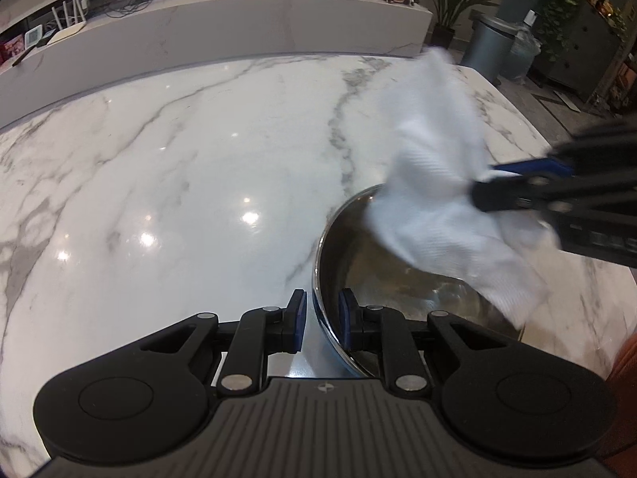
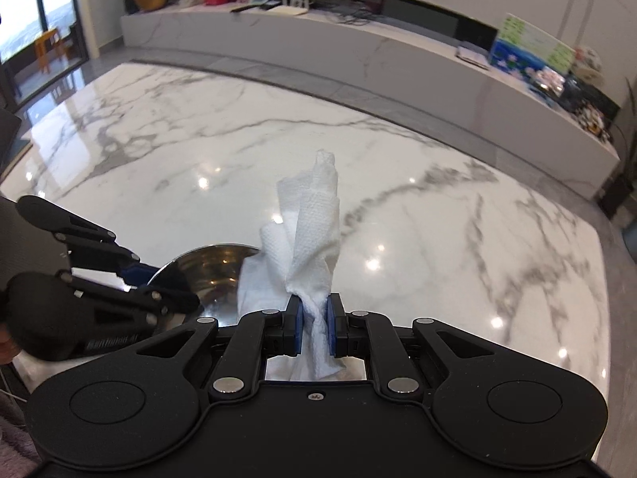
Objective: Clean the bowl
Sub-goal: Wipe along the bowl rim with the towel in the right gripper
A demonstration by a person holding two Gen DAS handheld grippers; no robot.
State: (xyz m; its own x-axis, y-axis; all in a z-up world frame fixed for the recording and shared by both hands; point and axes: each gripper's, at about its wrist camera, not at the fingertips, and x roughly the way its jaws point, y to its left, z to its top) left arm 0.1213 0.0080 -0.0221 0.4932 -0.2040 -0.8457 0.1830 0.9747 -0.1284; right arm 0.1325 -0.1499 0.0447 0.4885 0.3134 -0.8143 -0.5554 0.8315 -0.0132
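A shiny steel bowl [image 1: 358,255] sits on the white marble table [image 1: 179,167]. My left gripper [image 1: 321,320] is shut on the bowl's near rim, one pad inside and one outside. A crumpled white paper towel [image 1: 434,183] hangs over the bowl's right side, pinched by my right gripper [image 1: 483,185], which reaches in from the right edge. In the right wrist view, my right gripper [image 2: 314,328] is shut on the paper towel [image 2: 310,235], which sticks up past the pads. The bowl [image 2: 211,271] lies to its left with my left gripper [image 2: 137,279] on its rim.
A long marble ledge [image 1: 239,32] with books, boxes and a router runs behind the table. A metal bin [image 1: 487,46] and potted plants [image 1: 450,4] stand on the floor at the far right. The table's right edge [image 2: 605,271] is near.
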